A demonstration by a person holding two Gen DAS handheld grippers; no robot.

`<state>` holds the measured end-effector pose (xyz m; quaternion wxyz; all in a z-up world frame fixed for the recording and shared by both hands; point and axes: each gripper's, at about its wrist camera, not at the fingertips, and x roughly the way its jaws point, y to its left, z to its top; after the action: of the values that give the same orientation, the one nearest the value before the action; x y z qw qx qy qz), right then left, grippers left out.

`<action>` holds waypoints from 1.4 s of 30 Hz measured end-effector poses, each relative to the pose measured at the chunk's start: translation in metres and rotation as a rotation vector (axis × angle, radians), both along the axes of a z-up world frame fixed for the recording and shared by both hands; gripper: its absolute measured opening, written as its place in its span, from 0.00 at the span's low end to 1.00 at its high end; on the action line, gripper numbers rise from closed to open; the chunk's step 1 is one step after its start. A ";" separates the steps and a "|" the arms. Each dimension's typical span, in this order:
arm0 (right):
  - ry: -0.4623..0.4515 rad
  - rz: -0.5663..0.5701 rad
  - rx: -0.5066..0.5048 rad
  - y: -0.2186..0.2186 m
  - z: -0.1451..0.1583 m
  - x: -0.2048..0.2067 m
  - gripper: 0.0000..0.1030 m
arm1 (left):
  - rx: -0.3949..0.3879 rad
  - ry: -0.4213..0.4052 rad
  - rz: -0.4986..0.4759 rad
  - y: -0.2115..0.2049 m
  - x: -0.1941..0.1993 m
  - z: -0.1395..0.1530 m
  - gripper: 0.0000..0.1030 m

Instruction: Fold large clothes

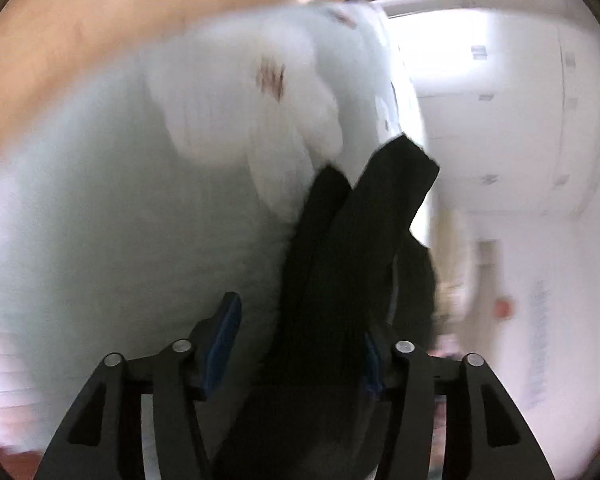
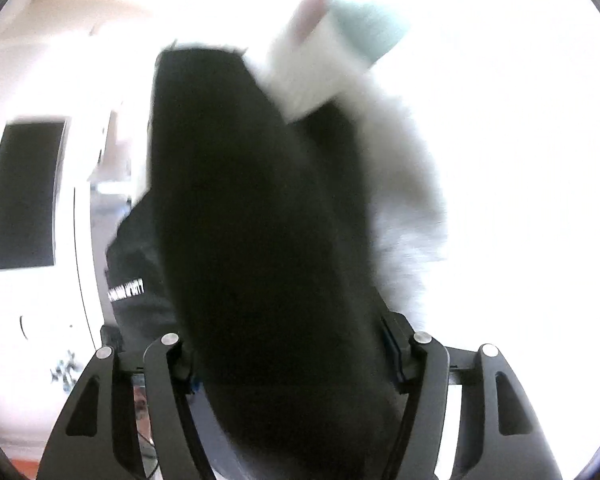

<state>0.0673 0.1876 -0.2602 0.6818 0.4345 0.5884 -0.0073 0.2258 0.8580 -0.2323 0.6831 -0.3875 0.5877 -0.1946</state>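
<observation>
A black garment (image 1: 352,248) hangs up in the air in front of the camera, blurred by motion. It runs between the fingers of my left gripper (image 1: 300,344); the left finger (image 1: 224,332) stands apart from the cloth, so the grip is unclear. In the right wrist view the same black garment (image 2: 260,220) fills the middle and passes between the fingers of my right gripper (image 2: 292,360), which looks closed on it. White lettering (image 2: 126,286) shows on a fold at the left.
A person in a pale white top (image 1: 140,200) stands close at the left of the left wrist view; a sleeve (image 2: 324,64) shows in the right wrist view. A wooden surface (image 1: 60,40), white walls (image 1: 500,140) and a dark screen (image 2: 24,196) lie behind.
</observation>
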 end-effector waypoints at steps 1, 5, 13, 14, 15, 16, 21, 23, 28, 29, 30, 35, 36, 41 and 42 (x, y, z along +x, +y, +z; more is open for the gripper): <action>0.007 0.004 -0.034 -0.006 0.012 -0.012 0.66 | 0.069 -0.017 -0.022 0.001 -0.001 0.017 0.56; -0.010 0.070 -0.376 0.017 0.091 0.023 0.67 | 0.310 -0.178 -0.092 -0.016 -0.006 0.090 0.55; -0.149 0.358 -0.659 0.143 0.133 0.081 0.67 | 0.376 -0.327 -0.328 -0.130 -0.016 0.115 0.64; -0.138 0.383 -0.634 0.150 0.118 0.082 0.67 | 0.401 -0.301 -0.358 -0.148 -0.018 0.099 0.64; -0.129 0.394 -0.617 0.168 0.108 0.080 0.67 | 0.444 -0.289 -0.384 -0.158 -0.023 0.084 0.64; -0.089 0.412 -0.613 0.170 0.092 0.077 0.67 | 0.502 -0.283 -0.393 -0.169 -0.028 0.073 0.65; -0.036 0.352 -0.524 0.158 0.033 0.086 0.72 | 0.580 -0.259 -0.288 -0.177 -0.020 0.044 0.73; -0.026 0.334 -0.501 0.152 0.034 0.089 0.72 | 0.566 -0.227 -0.263 -0.176 -0.012 0.046 0.74; -0.079 0.328 -0.508 0.150 0.075 0.067 0.71 | 0.529 -0.253 -0.247 -0.174 -0.038 0.077 0.70; -0.121 0.318 -0.508 0.148 0.093 0.052 0.71 | 0.518 -0.270 -0.235 -0.173 -0.049 0.089 0.70; -0.141 0.315 -0.528 0.148 0.110 0.036 0.75 | 0.519 -0.282 -0.226 -0.174 -0.059 0.103 0.70; -0.155 0.311 -0.559 0.152 0.157 -0.031 0.81 | 0.589 -0.366 -0.206 -0.175 -0.124 0.174 0.70; -0.149 0.303 -0.542 0.151 0.169 -0.048 0.81 | 0.601 -0.383 -0.205 -0.177 -0.135 0.188 0.70; -0.127 0.235 -0.529 0.150 0.230 -0.109 0.81 | 0.645 -0.436 -0.187 -0.186 -0.194 0.267 0.72; -0.130 0.213 -0.531 0.149 0.240 -0.118 0.82 | 0.660 -0.438 -0.187 -0.191 -0.203 0.281 0.72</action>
<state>-0.0509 0.3370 -0.0201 0.8050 0.1760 0.5632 -0.0615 0.0232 0.6673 0.0483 0.8592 -0.0416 0.4918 -0.1345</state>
